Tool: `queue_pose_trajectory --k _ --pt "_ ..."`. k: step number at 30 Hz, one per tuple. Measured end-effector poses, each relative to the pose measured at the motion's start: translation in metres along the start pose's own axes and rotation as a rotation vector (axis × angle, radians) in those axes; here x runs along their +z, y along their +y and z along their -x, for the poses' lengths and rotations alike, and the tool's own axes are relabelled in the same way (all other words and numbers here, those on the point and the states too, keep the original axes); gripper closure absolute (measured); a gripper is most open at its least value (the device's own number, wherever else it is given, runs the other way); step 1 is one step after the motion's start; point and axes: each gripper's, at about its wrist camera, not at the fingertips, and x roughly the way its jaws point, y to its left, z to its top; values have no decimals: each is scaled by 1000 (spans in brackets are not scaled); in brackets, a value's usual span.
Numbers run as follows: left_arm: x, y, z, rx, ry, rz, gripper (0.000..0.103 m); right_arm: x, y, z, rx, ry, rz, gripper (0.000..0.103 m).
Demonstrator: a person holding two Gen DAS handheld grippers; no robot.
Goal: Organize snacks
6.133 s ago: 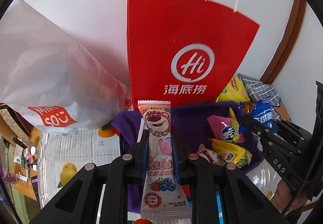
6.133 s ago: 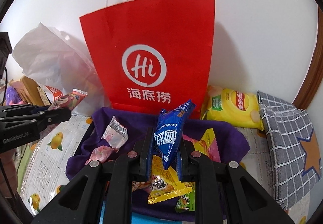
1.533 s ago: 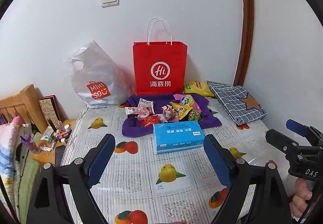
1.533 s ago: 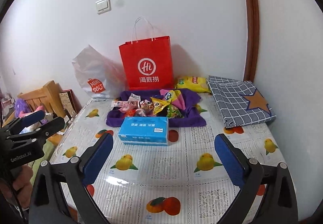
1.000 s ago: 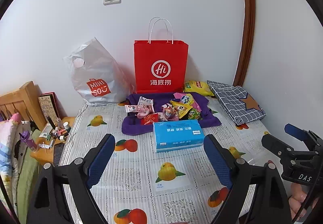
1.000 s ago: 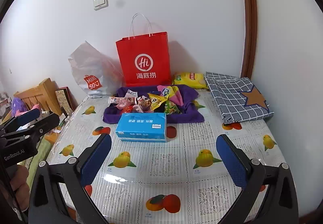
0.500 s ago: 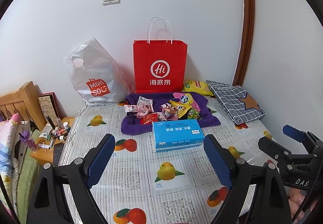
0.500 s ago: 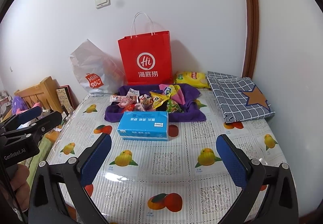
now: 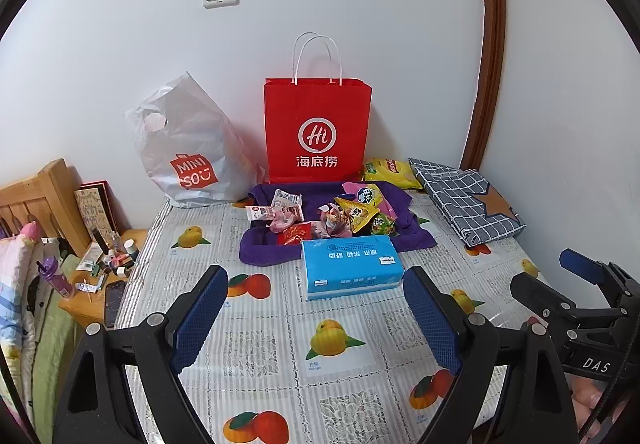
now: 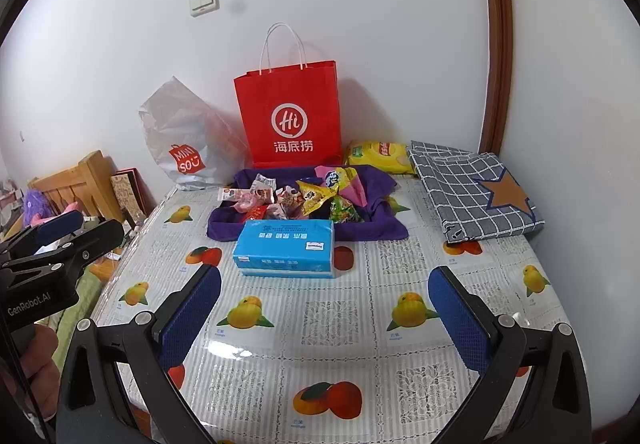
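Several snack packets [image 9: 340, 214] [image 10: 308, 196] lie heaped on a purple cloth [image 9: 262, 254] [image 10: 374, 230] at the far side of the table. A blue tissue box [image 9: 350, 264] [image 10: 286, 246] sits just in front of the cloth. A yellow chip bag [image 9: 390, 172] [image 10: 378, 156] rests to the right of the red paper bag [image 9: 318, 132] [image 10: 290, 116] that stands against the wall. My left gripper [image 9: 316, 308] hovers open and empty over the near table, well short of the box. My right gripper [image 10: 324, 308] is likewise open and empty.
A white plastic bag [image 9: 188, 152] leans on the wall at the left. A folded checked cloth [image 9: 466, 204] [image 10: 476, 188] lies at the right. The fruit-print tablecloth [image 10: 328, 324] covers the table. A cluttered wooden stand [image 9: 100, 272] sits beyond the table's left edge.
Six seconds ago each gripper held a snack packet over the purple cloth; now both are open, empty and drawn far back. Over the last second nothing has visibly moved.
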Motion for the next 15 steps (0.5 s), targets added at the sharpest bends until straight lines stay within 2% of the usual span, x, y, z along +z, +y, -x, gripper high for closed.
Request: queue_pose_trajectory --k 15 --pt "-2 -1 1 -2 -3 4 14 0 0 1 0 1 4 1"
